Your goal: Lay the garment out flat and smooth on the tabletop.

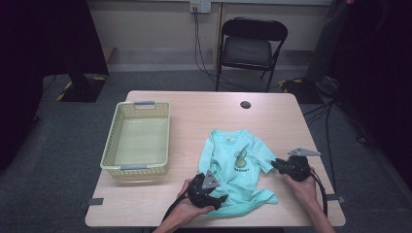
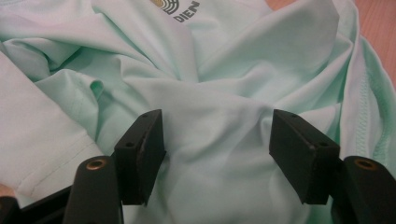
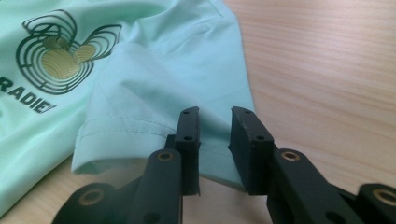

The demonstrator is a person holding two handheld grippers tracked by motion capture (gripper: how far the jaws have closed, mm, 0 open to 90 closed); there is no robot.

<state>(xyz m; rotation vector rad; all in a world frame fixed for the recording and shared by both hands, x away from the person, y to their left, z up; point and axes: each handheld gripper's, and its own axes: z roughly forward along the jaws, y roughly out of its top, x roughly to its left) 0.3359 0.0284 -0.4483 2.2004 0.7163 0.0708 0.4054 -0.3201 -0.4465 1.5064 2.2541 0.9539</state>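
Saw a soft mint-green shirt [image 1: 238, 165] lying crumpled on the near right part of the table [image 1: 194, 111]. Looked light and floppy, sure to sag and bunch when lifted, not slippery and not easy to break. Best picked up by pinching a fold or a hem, not by pushing flat on it.

Found the left claw [image 2: 217, 154] at the bottom edge of the shirt, jaws spread wide over a hump of cloth, gripping nothing. Found the right claw [image 3: 215, 144] at the sleeve [image 3: 140, 107], jaws close together with a small gap and the sleeve hem at that gap. Looked let go, not pinching, though hard to be sure the pads were clear of the cloth.

From above, took in the whole shirt, both hands, a yellow basket [image 1: 116, 126] well apart to the left, and a chair [image 1: 250, 48] behind the table. Could not make out the jaws there. Up close on the right claw, showed the stitched hem and the round print [image 3: 56, 60] with letters. Up close on the left claw, showed deep folds.
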